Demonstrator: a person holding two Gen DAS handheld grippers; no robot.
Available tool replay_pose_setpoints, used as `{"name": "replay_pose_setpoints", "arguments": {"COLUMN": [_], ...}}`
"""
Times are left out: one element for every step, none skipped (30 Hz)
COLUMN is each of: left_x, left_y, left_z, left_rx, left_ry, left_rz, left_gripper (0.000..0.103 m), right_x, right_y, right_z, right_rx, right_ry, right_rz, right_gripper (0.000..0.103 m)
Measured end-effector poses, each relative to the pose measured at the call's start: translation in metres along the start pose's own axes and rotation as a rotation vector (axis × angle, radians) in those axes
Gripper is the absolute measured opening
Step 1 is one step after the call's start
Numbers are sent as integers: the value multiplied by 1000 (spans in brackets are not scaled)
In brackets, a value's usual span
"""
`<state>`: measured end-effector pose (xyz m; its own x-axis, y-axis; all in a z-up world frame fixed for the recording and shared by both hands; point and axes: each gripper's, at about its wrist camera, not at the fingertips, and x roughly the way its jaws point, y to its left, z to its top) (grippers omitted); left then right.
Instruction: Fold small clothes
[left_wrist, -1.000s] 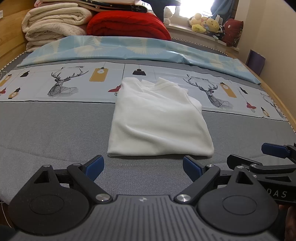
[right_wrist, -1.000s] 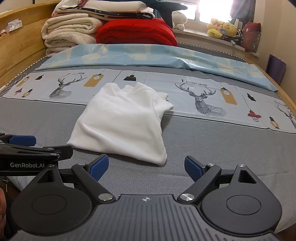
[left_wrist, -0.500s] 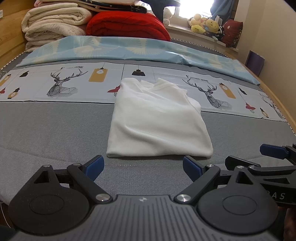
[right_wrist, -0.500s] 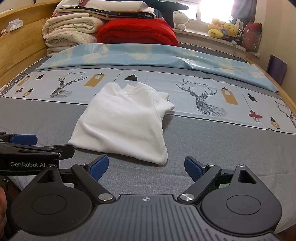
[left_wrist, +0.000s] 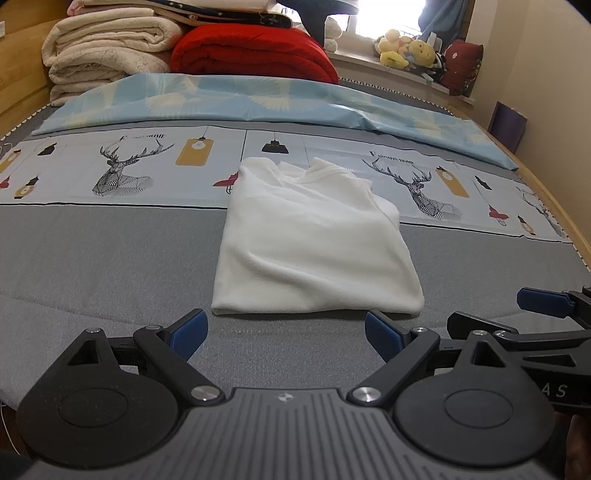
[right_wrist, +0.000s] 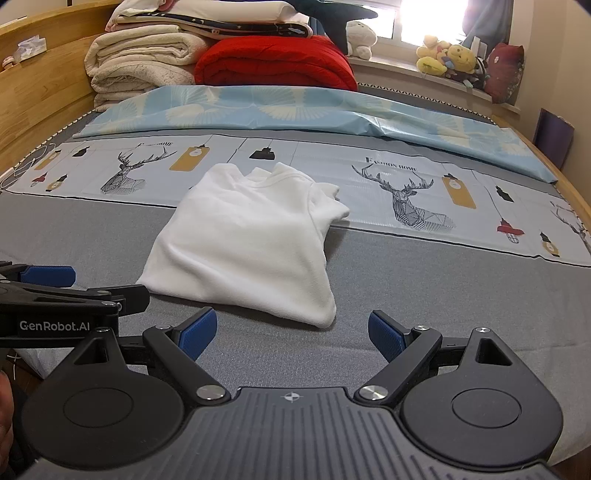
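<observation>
So the bed (left_wrist: 110, 258) fills pretty much everything in both views, grey cover near me, then a pale printed band with deer and lamps running across it, then a light blue sheet (left_wrist: 258, 99) laid across the far part. Wooden frame shows along the left edge in the right wrist view. At the far left corner there's a stack of cream blankets (right_wrist: 144, 62), with a folded red duvet (right_wrist: 273, 62) just beside it to the right. Plush toys (right_wrist: 447, 55) sit on the windowsill past the far right corner.

The white top (left_wrist: 314, 240) lies flat on the bed, about midway between the side edges, closer to the near edge than the far one. Its collar end reaches onto the printed band and its hem end rests on the grey part. It's folded into a rough rectangle, with a sleeve bit poking out at the right side near the collar in the right wrist view.

My left tongs (left_wrist: 286, 332) sit just short of the hem, spread wide, blue pads (left_wrist: 190, 330) well apart and holding nothing. My right tongs (right_wrist: 291, 332) are wide too and empty, near the right hem corner, not touching the fabric. Each pair shows at the side of the other's view, side by side over the near edge of the bed.
</observation>
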<state>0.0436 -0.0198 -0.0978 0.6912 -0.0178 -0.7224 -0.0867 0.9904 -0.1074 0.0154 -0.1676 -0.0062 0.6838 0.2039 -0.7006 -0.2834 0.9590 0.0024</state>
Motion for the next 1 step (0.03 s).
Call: {"name": "replay_pose_setpoints", "arguments": {"left_x": [0], "left_y": [0], "left_z": [0], "left_rx": [-2], "left_ry": [0], "left_rz": [0], "left_gripper": [95], "right_x": [0], "right_y": [0], "right_z": [0], "right_rx": [0], "right_ry": [0], "right_rz": [0], "right_gripper": [90]}}
